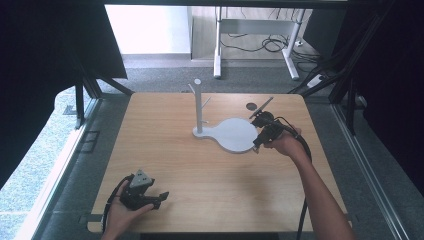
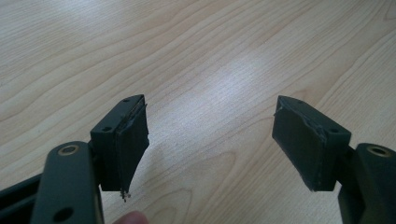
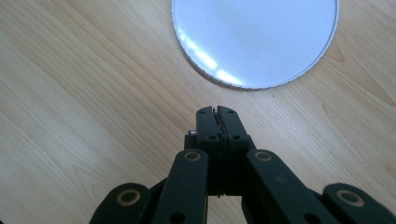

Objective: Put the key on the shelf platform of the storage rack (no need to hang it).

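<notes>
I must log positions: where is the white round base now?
In the high view the white round base lies on the table right of centre, beside the right claw, with its upright post at its left.

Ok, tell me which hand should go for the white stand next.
Right. The right tool sits shut at the edge of the stand's round white base, pointing at it. The left tool lies open at the table's near corner, far from it.
</notes>
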Demonstrator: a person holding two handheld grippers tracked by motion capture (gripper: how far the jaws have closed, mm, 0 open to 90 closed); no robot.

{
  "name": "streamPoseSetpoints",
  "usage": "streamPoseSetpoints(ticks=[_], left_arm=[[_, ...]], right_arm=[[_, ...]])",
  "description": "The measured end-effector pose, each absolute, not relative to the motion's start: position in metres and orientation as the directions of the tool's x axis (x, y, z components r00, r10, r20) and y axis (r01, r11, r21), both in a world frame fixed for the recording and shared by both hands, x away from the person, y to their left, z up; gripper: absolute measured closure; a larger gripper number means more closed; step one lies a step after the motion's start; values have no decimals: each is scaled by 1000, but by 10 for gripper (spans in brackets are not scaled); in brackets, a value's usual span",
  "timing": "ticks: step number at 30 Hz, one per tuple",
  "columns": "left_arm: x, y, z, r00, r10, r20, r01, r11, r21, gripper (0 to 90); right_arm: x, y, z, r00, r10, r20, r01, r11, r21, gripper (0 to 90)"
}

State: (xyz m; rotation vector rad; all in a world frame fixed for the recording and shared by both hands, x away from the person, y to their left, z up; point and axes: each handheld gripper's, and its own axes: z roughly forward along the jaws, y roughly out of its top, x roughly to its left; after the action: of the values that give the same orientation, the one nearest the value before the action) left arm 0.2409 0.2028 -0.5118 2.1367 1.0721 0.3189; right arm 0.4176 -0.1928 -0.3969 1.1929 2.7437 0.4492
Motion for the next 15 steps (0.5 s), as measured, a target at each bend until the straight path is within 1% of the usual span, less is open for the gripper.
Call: streamPoseSetpoints(ticks=[15], left_arm=[[241, 204, -511, 628, 773, -89, 596, -404, 694, 271]], right_arm=[[435, -189, -396, -662, 749, 16, 713, 624, 320, 898]])
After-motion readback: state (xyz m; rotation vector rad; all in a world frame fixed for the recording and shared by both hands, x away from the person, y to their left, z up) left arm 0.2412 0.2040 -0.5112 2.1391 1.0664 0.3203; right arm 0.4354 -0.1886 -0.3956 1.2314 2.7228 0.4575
